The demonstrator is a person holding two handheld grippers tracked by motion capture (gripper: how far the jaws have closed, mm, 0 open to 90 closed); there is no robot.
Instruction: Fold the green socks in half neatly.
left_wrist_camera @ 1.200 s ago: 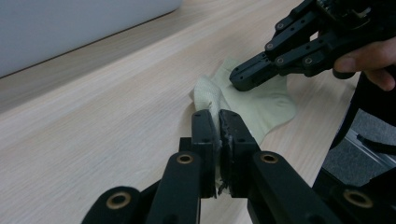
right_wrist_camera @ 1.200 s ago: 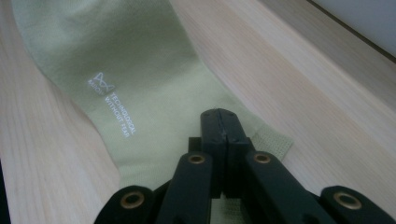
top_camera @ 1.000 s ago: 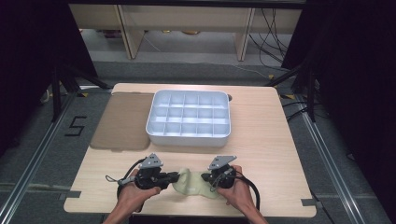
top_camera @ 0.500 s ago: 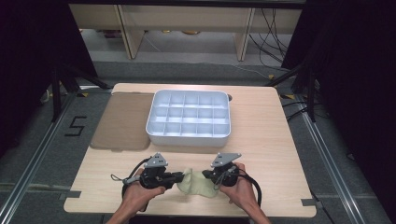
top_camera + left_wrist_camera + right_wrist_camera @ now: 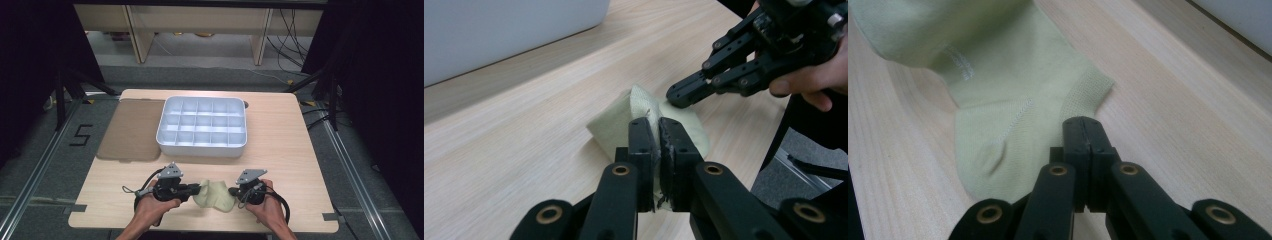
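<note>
A pale green sock [image 5: 215,195] lies bunched on the wooden table near its front edge, between my two grippers. My left gripper [image 5: 197,190] comes in from the sock's left. In the left gripper view a fold of the sock [image 5: 614,127] is pinched between the closed jaws of the left gripper [image 5: 656,125]. My right gripper [image 5: 231,191] is at the sock's right side. In the right gripper view its jaws [image 5: 1083,125] are shut tight at the edge of the flat sock [image 5: 1013,100], with no fabric seen between them. The right gripper [image 5: 676,95] touches the sock's far side in the left gripper view.
A white tray [image 5: 200,147] divided into several compartments stands mid-table behind the sock, and its wall [image 5: 499,30] shows in the left gripper view. A brown mat [image 5: 130,130] lies left of it. The table's front edge is just below both hands.
Both hands and grippers have drifted slightly to the right along the front edge. The sock stays between them with much the same shape.
</note>
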